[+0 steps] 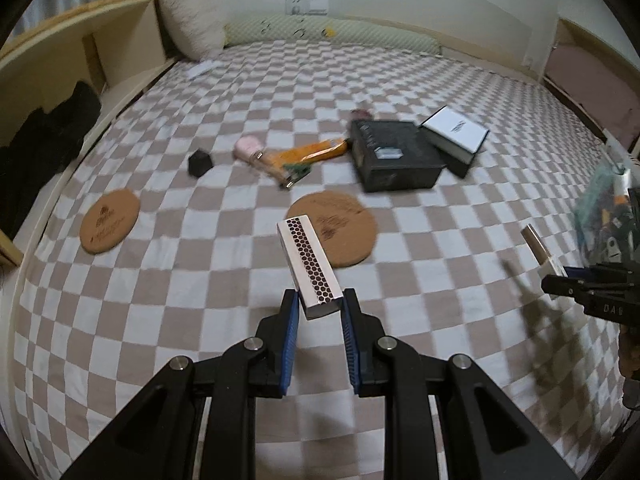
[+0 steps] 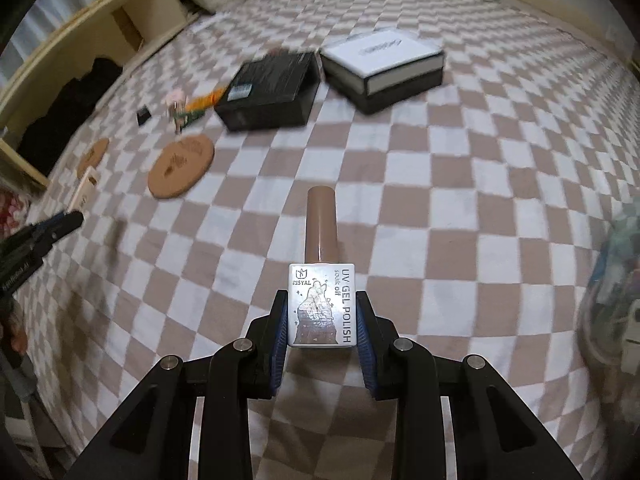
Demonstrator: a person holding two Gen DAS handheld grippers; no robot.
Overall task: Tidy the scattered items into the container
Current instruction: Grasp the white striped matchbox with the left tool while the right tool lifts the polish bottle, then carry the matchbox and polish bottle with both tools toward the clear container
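My left gripper (image 1: 320,300) is shut on a white matchbox (image 1: 310,264) with a dark honeycomb strike strip, held above the checkered bed. My right gripper (image 2: 322,312) is shut on a gel polish bottle (image 2: 322,300) with a silver label and a tan cap pointing forward. The right gripper with its bottle also shows at the right edge of the left wrist view (image 1: 560,280). A clear container (image 2: 616,312) with mixed small items sits at the right edge; it also shows in the left wrist view (image 1: 604,208). Scattered items lie ahead: a pink-capped bottle (image 1: 250,148), an orange packet (image 1: 316,152), a small black cube (image 1: 200,162).
Two round cork coasters (image 1: 336,228) (image 1: 110,220) lie on the bed. A black box (image 1: 394,156) and a white-topped box (image 1: 456,134) sit further back. A wooden shelf unit (image 1: 80,64) borders the left side, pillows (image 1: 192,20) at the head.
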